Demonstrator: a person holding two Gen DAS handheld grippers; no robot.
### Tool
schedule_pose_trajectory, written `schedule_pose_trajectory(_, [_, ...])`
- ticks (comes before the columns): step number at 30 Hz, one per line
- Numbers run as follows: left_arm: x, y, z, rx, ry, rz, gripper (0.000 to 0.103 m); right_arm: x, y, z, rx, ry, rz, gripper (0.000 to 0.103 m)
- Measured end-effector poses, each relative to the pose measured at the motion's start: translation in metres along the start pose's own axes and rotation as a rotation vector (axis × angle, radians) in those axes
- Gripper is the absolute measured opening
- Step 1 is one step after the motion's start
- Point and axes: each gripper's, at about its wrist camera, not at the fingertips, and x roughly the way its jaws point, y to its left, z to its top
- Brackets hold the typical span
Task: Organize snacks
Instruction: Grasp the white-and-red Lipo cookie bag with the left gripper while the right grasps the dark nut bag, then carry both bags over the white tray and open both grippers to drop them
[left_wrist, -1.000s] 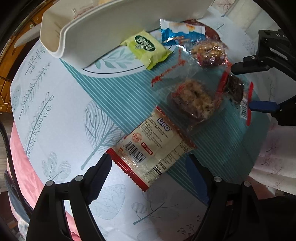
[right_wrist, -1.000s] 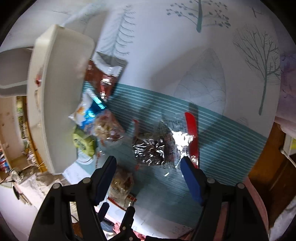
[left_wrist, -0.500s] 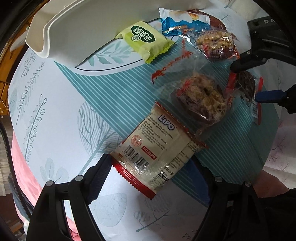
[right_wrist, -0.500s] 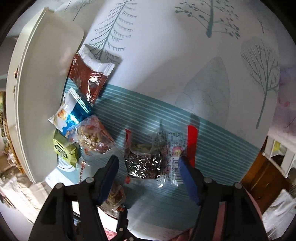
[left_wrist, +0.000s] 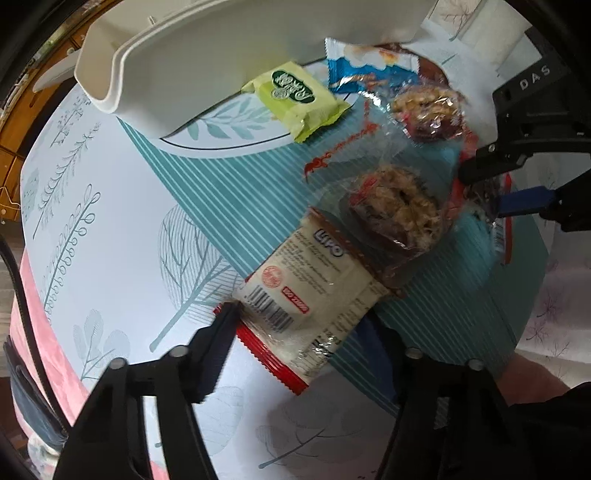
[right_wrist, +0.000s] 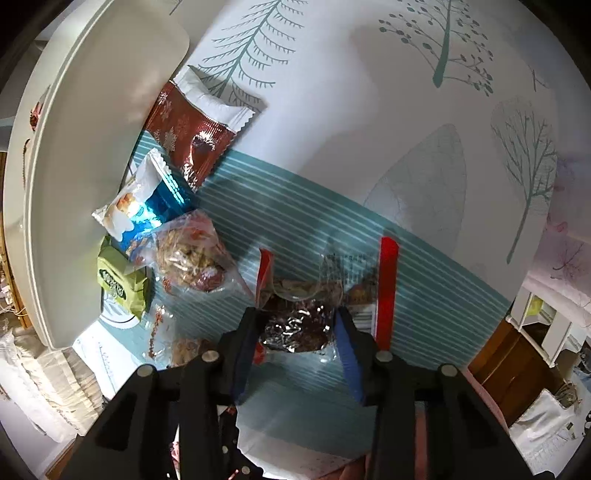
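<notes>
Where both claws stood wide a second ago, my left claw now closes on the Lipo packet and my right claw on the dark cake packet, both on the desk, ready for the white tray

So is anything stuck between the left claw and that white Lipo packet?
Nothing visible is in the way. The left claw is closing right around the white Lipo packet, with one finger already at its edge. The clear-wrapped nut cake only overlaps the packet's far end, away from the claw.
</notes>
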Motion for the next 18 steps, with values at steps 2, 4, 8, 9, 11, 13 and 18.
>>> schedule_pose_trajectory(2, [-0.001,-0.001,-0.003,-0.011,-0.009,0.008,0.056,-0.005,-0.006,-0.005,0.004,0.004,0.004,0.040])
schedule_pose_trajectory(4, [-0.002,-0.003,-0.005,-0.019,-0.019,0.003,0.050,-0.002,-0.013,-0.010,0.025,0.021,0.017,0.040])
schedule_pose_trajectory(8, [-0.005,-0.002,-0.013,-0.045,-0.028,-0.033,0.049,-0.002,-0.022,-0.023,0.034,0.024,0.033,0.040])
schedule_pose_trajectory(9, [-0.004,-0.002,-0.017,-0.050,-0.030,-0.040,0.049,-0.002,-0.026,-0.026,0.037,0.027,0.035,0.040])
schedule_pose_trajectory(11, [-0.005,-0.002,-0.023,-0.062,-0.032,-0.051,0.049,-0.002,-0.032,-0.034,0.050,0.037,0.047,0.040])
schedule_pose_trajectory(13, [-0.008,-0.001,-0.029,-0.074,-0.035,-0.061,0.049,0.001,-0.037,-0.040,0.055,0.039,0.054,0.040])
schedule_pose_trajectory(18, [-0.027,0.002,-0.047,-0.090,-0.088,-0.065,0.049,-0.013,-0.054,-0.060,0.050,0.015,0.081,0.040])
